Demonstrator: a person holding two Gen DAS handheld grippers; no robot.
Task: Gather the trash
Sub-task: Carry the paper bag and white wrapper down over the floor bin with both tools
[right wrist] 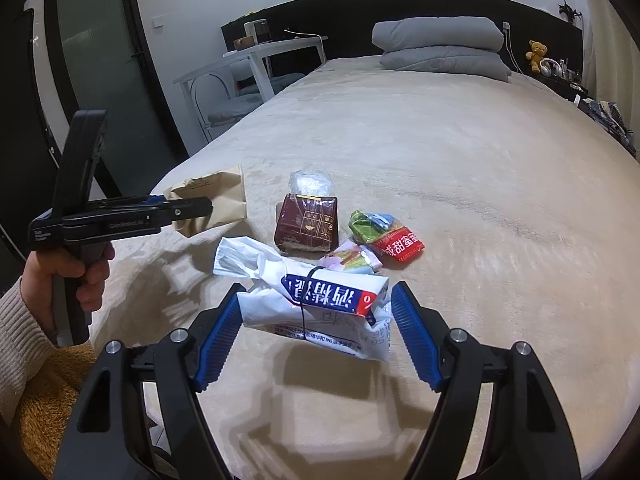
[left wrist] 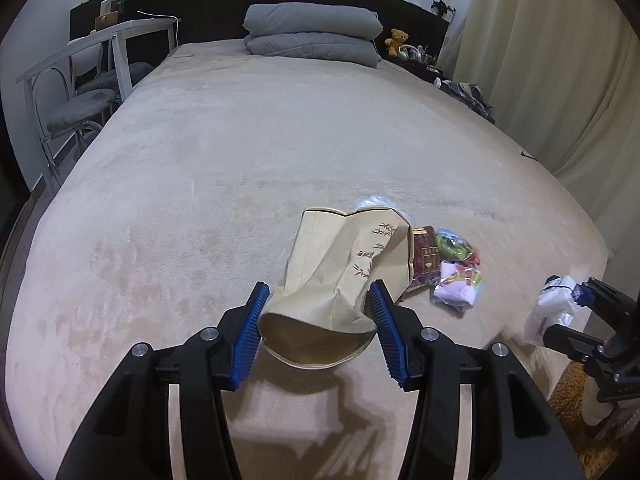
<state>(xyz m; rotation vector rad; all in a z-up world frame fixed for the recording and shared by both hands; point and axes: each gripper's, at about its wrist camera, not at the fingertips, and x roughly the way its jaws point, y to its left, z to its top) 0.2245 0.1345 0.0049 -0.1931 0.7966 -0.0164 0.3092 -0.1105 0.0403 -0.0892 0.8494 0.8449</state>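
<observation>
My left gripper (left wrist: 318, 316) is shut on the open end of a tan paper bag (left wrist: 344, 264), held just above the bed; the bag also shows in the right wrist view (right wrist: 216, 204). My right gripper (right wrist: 316, 330) is shut on a white plastic wrapper with blue and red print (right wrist: 320, 300), lifted off the bed; it also shows in the left wrist view (left wrist: 554, 308). On the bed lie a dark red packet (right wrist: 307, 226), a green and red wrapper (right wrist: 384, 234), a pink wrapper (right wrist: 354, 260) and a clear plastic piece (right wrist: 312, 184).
The beige bed (left wrist: 260, 152) fills both views. Grey folded bedding (left wrist: 312, 34) lies at the headboard. A white side table and chairs (left wrist: 88, 76) stand left of the bed. A curtain (left wrist: 560, 80) hangs on the right. A teddy bear (left wrist: 397, 40) sits on the nightstand.
</observation>
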